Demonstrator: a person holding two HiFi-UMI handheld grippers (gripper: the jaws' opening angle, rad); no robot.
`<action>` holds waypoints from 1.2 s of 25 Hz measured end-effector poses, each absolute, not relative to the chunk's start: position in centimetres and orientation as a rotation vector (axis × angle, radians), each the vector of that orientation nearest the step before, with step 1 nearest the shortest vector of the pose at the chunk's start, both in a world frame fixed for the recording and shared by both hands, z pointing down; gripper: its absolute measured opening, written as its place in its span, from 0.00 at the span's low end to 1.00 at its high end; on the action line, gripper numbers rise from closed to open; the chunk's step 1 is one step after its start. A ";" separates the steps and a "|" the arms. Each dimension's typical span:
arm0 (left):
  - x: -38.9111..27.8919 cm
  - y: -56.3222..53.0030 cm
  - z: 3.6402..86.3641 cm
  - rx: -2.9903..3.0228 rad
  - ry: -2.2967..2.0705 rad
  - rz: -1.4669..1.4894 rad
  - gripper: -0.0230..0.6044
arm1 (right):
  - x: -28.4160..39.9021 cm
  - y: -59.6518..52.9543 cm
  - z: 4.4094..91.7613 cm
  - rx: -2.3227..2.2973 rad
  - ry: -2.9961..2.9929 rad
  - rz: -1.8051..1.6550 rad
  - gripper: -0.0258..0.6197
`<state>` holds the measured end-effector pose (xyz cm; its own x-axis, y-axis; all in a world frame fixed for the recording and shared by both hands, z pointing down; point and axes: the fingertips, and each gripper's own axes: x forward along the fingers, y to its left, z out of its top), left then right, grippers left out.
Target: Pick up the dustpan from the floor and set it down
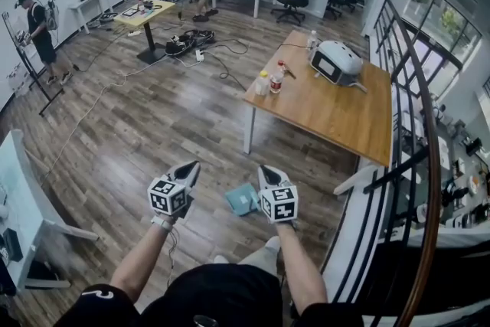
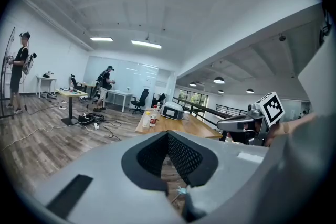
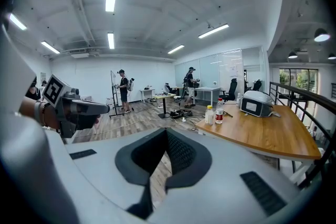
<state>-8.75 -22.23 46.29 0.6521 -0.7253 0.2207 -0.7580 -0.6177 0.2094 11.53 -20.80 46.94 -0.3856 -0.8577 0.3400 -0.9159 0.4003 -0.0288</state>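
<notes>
Head view: a small teal plastic dustpan point(image 1: 241, 200) lies on the brown wood-plank floor point(image 1: 153, 119) just ahead of the person's feet. It sits between the two grippers and is touched by neither.
Left gripper point(image 1: 188, 169): held above the floor to the pan's left. The left gripper view shows its jaws clenched tip to tip with nothing between them.
Right gripper point(image 1: 268, 174): just to the pan's right, overlapping the pan's edge in the head view. Its jaws are pressed together and empty.
Handling: likely light, stiff, thin-walled moulded plastic. It should be smooth and a little slippery against the pads, not fragile, and apt to skate on the planks if nudged.
Where to grip: probably the handle or the raised back rim, a thin edge two jaws can pinch. The flat tray offers no hold, and either gripper would have to open first.
Heading: the pan's long axis seems to run from lower left to upper right in the head view. The pan is too small and too covered to tell which end is the handle and which the lip.
</notes>
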 end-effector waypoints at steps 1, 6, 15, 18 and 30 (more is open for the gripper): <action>-8.8 -22.2 46.4 2.589 -1.190 0.167 0.03 | 11.4 -20.7 47.0 1.552 -2.390 0.308 0.03; -9.1 -22.0 46.7 2.591 -1.184 0.172 0.03 | 10.7 -20.5 47.7 1.544 -2.386 0.314 0.03; -9.2 -22.2 46.8 2.589 -1.189 0.173 0.03 | 11.0 -21.1 47.9 1.546 -2.383 0.331 0.03; -9.3 -22.1 46.7 2.592 -1.190 0.176 0.03 | 10.9 -21.1 47.8 1.541 -2.385 0.327 0.03; -9.3 -21.4 46.5 2.592 -1.195 0.175 0.03 | 11.0 -20.6 47.9 1.536 -2.370 0.309 0.03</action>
